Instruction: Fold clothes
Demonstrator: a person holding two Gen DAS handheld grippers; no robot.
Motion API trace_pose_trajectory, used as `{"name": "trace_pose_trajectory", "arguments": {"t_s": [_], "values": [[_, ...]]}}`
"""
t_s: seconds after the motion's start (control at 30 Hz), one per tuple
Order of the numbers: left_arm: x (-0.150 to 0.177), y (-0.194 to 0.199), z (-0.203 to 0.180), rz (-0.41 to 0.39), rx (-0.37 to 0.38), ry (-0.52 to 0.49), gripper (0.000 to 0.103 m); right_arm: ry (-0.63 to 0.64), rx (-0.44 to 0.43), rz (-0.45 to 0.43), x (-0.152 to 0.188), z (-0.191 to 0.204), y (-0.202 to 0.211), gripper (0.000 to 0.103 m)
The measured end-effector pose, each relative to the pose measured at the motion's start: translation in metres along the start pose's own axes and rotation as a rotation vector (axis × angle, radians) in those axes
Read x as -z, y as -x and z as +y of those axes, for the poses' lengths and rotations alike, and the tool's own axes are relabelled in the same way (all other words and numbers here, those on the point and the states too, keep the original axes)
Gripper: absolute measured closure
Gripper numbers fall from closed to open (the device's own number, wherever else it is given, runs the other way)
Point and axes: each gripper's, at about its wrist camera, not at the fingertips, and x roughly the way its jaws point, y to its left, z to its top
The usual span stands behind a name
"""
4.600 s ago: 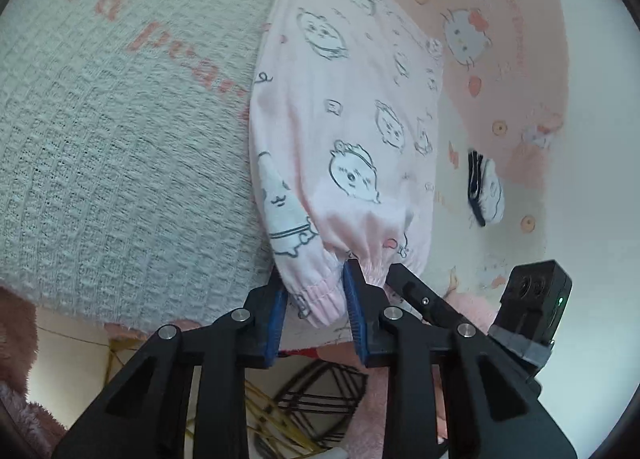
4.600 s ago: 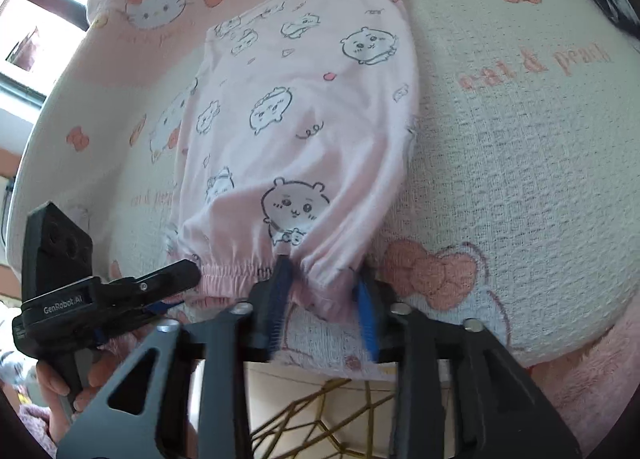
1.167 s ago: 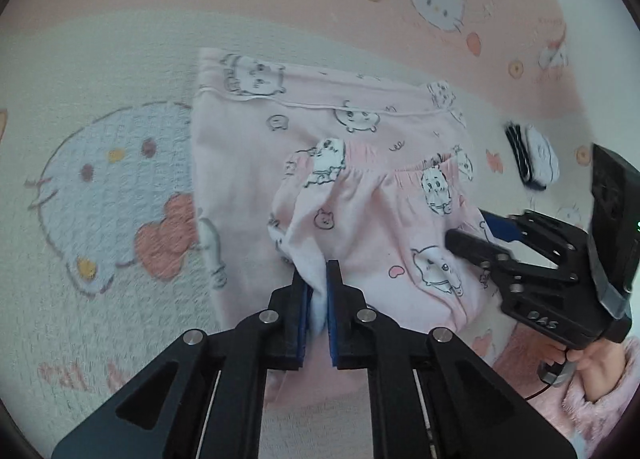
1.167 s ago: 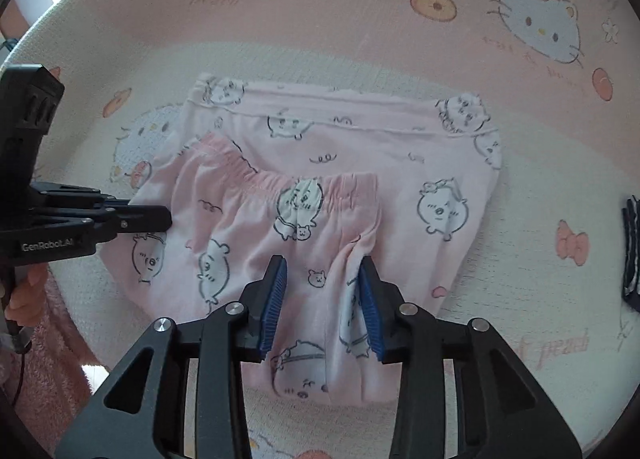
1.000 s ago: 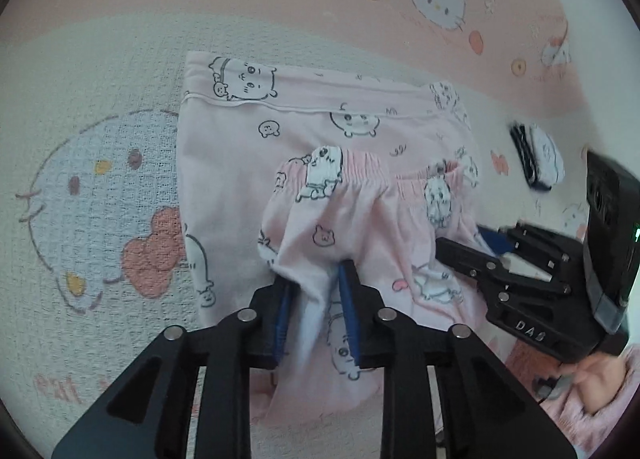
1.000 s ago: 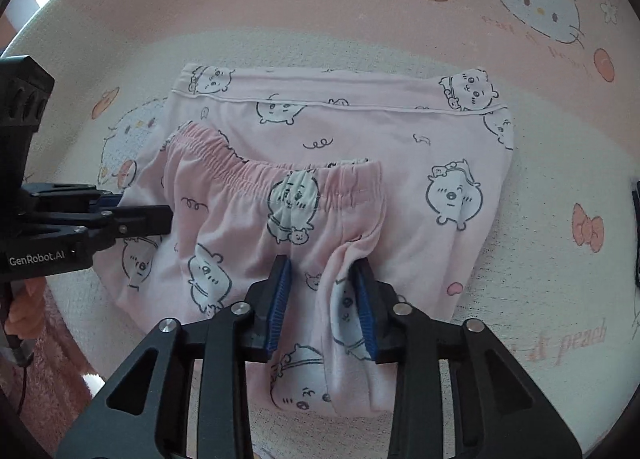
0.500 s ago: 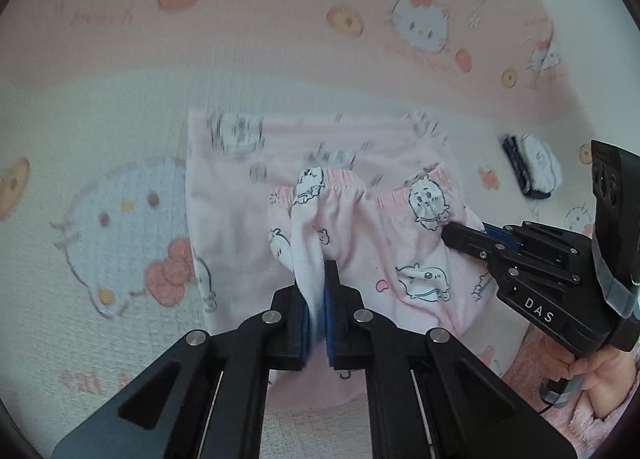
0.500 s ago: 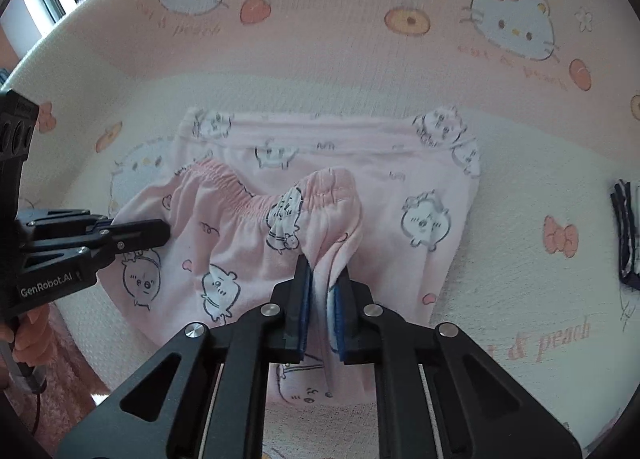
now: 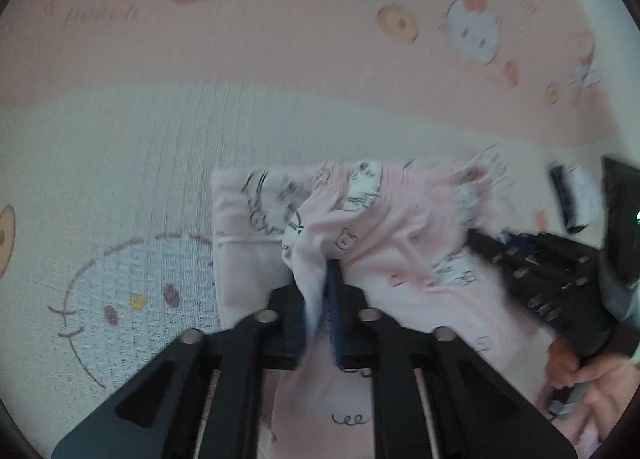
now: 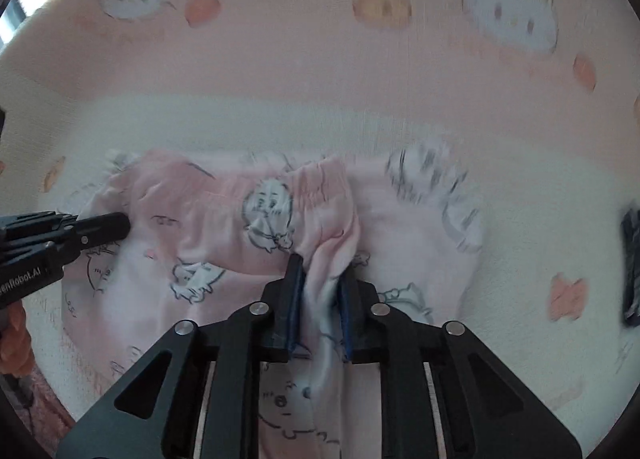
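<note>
Pink cartoon-print pants (image 9: 420,259) lie folded on the blanket, leg cuffs drawn up near the waistband. My left gripper (image 9: 320,291) stands over their left part. Its jaws are opening, and a raised fold of the cloth still sits pinched between the blue pads. My right gripper (image 10: 320,283) is over the right part of the pants (image 10: 208,219). Its jaws are opening too, with a bunched fold filling the gap. Each gripper shows in the other's view: the right gripper (image 9: 476,237) at the right edge, the left gripper (image 10: 120,225) at the left edge. Both views are motion-blurred.
A pink and cream cat-print blanket (image 9: 120,139) covers the whole surface under the pants. A small dark and white bundle (image 9: 568,199) lies to the right of the pants, also seen as a dark bundle (image 10: 632,267). A person's hand (image 9: 592,375) holds the right gripper's handle.
Both grippers have moved forward with the folds of the pants, so the cuffs now sit by the waistband. Their jaws stand wider than half a second ago.
</note>
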Motion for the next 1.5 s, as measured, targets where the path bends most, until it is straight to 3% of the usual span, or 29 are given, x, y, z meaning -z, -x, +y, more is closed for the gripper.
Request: {"name": "trace_pose_trajectory", "arguments": {"t_s": [0.13, 0.2, 0.23, 0.43, 0.53, 0.63, 0.7, 0.8, 0.83, 0.9, 1.0, 1.27, 1.4, 1.5], "values": [[0.016, 0.037, 0.018, -0.098, 0.034, 0.141, 0.056, -0.088, -0.055, -0.099, 0.006, -0.015, 0.041, 0.064], [0.027, 0.049, 0.030, -0.088, 0.057, 0.211, 0.056, -0.158, -0.082, -0.136, 0.019, -0.030, 0.066, 0.046], [0.035, 0.052, 0.036, -0.067, 0.041, 0.238, 0.056, -0.191, -0.093, -0.138, 0.029, -0.037, 0.074, 0.042], [0.099, 0.040, 0.038, 0.053, 0.051, 0.350, 0.056, -0.224, -0.076, -0.052, 0.106, -0.050, 0.081, 0.042], [0.108, 0.041, 0.038, 0.020, 0.073, 0.386, 0.056, -0.312, -0.114, -0.005, 0.125, -0.059, 0.061, 0.041], [0.114, 0.041, 0.040, -0.024, 0.161, 0.428, 0.056, -0.387, -0.201, -0.007, 0.132, -0.061, 0.050, 0.041], [0.116, 0.037, 0.035, -0.031, 0.145, 0.409, 0.057, -0.399, -0.208, -0.033, 0.132, -0.058, 0.048, 0.039], [0.115, 0.030, 0.021, -0.042, 0.091, 0.347, 0.070, -0.383, -0.184, -0.065, 0.135, -0.051, 0.047, 0.036], [0.115, 0.027, 0.016, -0.039, 0.096, 0.329, 0.078, -0.369, -0.172, -0.068, 0.134, -0.047, 0.046, 0.037], [0.113, 0.022, 0.007, -0.034, 0.087, 0.293, 0.083, -0.329, -0.189, -0.061, 0.129, -0.038, 0.043, 0.072], [0.109, 0.022, -0.001, -0.047, 0.050, 0.263, 0.088, -0.296, -0.183, -0.058, 0.124, -0.031, 0.040, 0.094], [0.105, 0.076, -0.018, -0.079, 0.049, 0.137, 0.090, -0.189, -0.092, -0.099, 0.123, -0.026, 0.087, 0.099], [0.136, 0.095, -0.045, -0.097, 0.081, 0.145, 0.090, -0.180, -0.086, -0.115, 0.150, -0.032, 0.116, 0.100], [0.157, 0.094, -0.052, -0.085, 0.060, 0.152, 0.090, -0.186, -0.078, -0.118, 0.168, -0.034, 0.128, 0.100]]}}
